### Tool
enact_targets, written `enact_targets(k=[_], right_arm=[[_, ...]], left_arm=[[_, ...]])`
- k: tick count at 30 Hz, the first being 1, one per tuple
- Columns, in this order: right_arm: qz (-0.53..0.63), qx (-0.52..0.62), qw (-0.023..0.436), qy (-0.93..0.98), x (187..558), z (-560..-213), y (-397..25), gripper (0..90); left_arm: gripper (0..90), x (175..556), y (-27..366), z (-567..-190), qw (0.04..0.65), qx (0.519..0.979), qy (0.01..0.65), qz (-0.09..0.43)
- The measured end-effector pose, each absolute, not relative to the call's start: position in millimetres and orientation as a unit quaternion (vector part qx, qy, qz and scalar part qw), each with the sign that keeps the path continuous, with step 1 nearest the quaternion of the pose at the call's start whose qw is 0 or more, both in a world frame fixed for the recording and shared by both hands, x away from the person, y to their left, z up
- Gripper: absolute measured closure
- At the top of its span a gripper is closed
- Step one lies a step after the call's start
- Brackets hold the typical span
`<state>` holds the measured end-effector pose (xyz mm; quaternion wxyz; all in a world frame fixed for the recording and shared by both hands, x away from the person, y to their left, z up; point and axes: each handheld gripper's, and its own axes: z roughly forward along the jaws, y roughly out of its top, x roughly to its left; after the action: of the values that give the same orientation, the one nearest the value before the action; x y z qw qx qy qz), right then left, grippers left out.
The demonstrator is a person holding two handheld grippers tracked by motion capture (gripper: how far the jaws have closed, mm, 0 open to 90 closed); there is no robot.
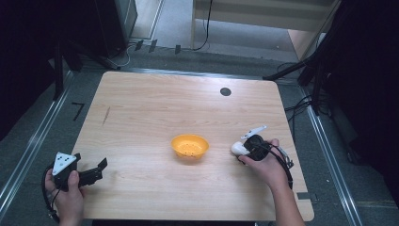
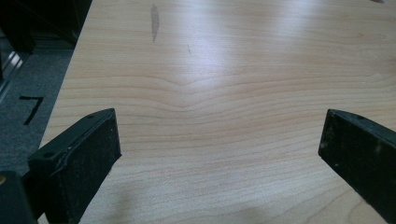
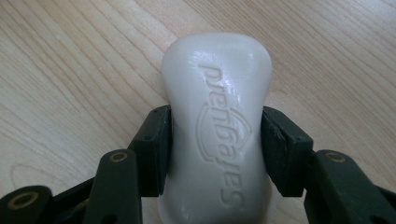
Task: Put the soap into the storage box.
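Observation:
An orange perforated bowl (image 1: pixel 189 146) sits near the middle of the wooden table (image 1: pixel 155 108). To its right, my right gripper (image 1: pixel 241 149) is shut on a white bar of soap (image 1: pixel 238 149); in the right gripper view both jaws press the waist of the soap (image 3: pixel 217 135), which carries embossed lettering. My left gripper (image 1: pixel 96 170) rests at the table's front left corner, open, with bare wood between its wide-apart jaws (image 2: pixel 219 149).
A small black round mark (image 1: pixel 225 91) lies at the table's back right. A dark streak (image 1: pixel 106 115) marks the wood at the left. Grey floor with cables and dark stands surrounds the table.

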<state>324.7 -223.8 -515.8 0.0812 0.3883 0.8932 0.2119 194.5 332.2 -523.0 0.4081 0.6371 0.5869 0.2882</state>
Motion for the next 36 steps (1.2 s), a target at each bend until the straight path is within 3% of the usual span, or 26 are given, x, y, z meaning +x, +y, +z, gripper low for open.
enact_targets(k=[19, 36], right_arm=[[0.212, 0.399, 0.082, 0.888, 323, -514, -225, 50.0], [0.23, 0.361, 0.086, 0.9, 321, -489, -222, 50.2]], left_arm=[[0.0, 194, 333, -523, 0.41, 0.637, 0.587, 0.284], [0.0, 194, 333, -523, 0.41, 0.638, 0.586, 0.284]])
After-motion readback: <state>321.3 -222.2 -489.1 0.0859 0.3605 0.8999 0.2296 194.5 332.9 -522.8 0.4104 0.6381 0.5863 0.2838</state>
